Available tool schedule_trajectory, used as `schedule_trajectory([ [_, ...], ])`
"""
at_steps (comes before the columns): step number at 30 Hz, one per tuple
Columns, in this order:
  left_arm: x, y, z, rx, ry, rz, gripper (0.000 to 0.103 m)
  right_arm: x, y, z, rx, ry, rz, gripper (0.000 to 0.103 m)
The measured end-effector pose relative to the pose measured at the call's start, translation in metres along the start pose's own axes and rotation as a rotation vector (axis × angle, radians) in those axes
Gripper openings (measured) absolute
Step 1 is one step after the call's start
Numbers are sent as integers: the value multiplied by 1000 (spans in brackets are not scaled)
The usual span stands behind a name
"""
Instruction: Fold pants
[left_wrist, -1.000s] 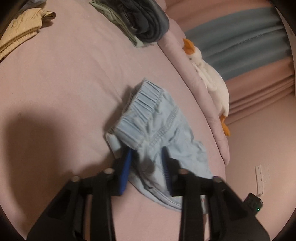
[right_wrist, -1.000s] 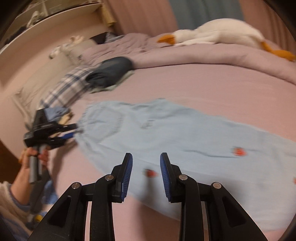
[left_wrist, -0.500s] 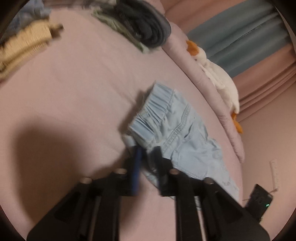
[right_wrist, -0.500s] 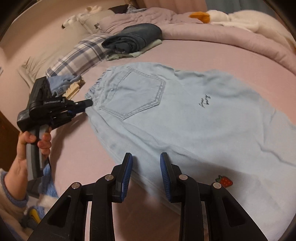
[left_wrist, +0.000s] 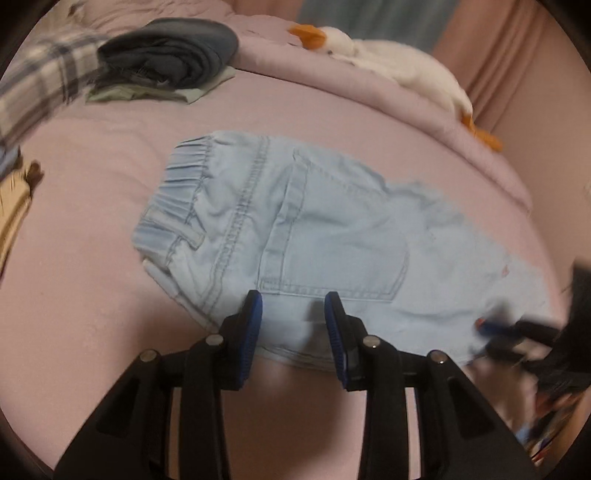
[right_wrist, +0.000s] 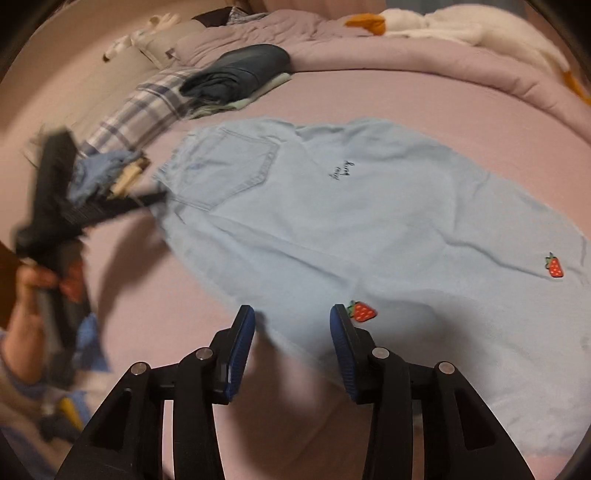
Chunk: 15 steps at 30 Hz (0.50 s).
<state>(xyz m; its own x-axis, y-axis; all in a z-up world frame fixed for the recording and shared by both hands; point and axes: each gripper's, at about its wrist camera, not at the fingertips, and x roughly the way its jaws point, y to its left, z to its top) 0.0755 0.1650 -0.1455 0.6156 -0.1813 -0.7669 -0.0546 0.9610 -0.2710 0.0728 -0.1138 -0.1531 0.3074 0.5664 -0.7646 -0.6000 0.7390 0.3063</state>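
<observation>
Light blue denim pants lie flat on the pink bed, folded lengthwise, elastic waistband at the left and back pocket up. In the right wrist view the pants stretch from waistband at left to legs at right, with red strawberry patches. My left gripper is open and empty, just above the pants' near edge by the pocket. My right gripper is open and empty at the near edge of the legs. The left gripper shows blurred in the right wrist view, the right one blurred in the left wrist view.
A folded dark garment stack sits at the back left by a plaid pillow. A white plush duck lies on the rolled pink duvet at the back. Yellow clothing lies at the left edge.
My left gripper has let go of the waistband, opened, and swung round to the pants' near side. The pants now lie spread flat. My right gripper has shifted toward the legs.
</observation>
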Motion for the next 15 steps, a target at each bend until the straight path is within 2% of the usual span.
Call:
schedule_trajectory([
  [3,-3,1,11,-7,-10,-49,39,-16,-20,26,60,-82,61,42],
  [7,2,-7,34,10,-45,-92,48,-7,-54,74,149,-146,33,42],
  [11,24,-17,62,25,-58,-100,48,17,-82,121,209,-142,48,42],
  [15,46,-19,78,25,-21,-131,48,51,-97,151,240,-61,92,42],
])
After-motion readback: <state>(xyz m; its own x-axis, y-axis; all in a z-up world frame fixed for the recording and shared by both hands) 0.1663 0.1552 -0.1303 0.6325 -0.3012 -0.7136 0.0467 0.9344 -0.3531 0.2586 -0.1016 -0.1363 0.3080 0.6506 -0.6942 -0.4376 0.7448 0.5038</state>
